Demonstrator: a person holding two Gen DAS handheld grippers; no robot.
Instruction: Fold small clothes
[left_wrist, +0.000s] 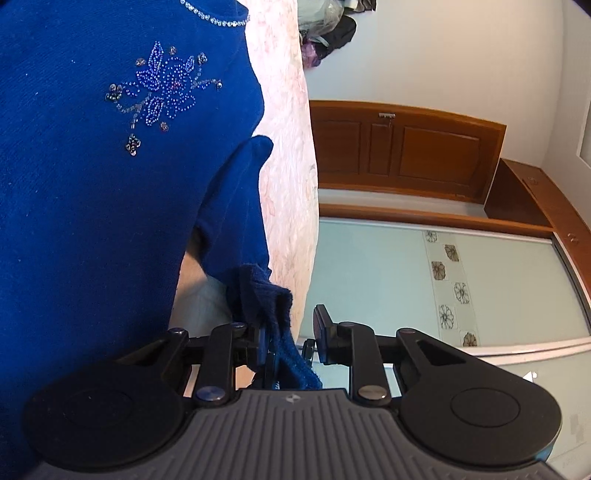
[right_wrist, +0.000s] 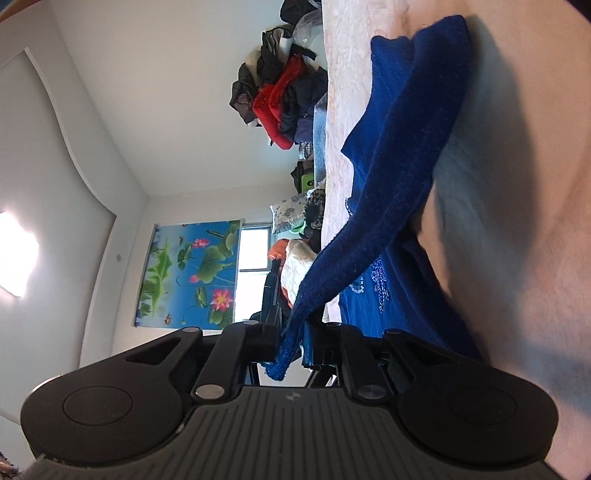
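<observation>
A royal blue knit top (left_wrist: 74, 184) with a beaded flower (left_wrist: 162, 92) and a rhinestone neckline lies on a pale pink bedspread (left_wrist: 288, 155). My left gripper (left_wrist: 291, 343) stands with its jaws apart, and a blue sleeve cuff (left_wrist: 266, 299) lies between them against the left finger. My right gripper (right_wrist: 291, 347) is shut on the other sleeve's cuff (right_wrist: 284, 354). That sleeve (right_wrist: 399, 155) stretches taut up and away from the fingers, lifted above the top's body (right_wrist: 388, 314).
The bedspread's edge (left_wrist: 310, 206) runs beside the top. A wooden cabinet (left_wrist: 406, 151) and a glass sliding door (left_wrist: 480, 280) stand beyond it. A pile of clothes (right_wrist: 284, 99) and pillows (right_wrist: 288, 218) sit at the bed's far edge, near a lotus poster (right_wrist: 192, 273).
</observation>
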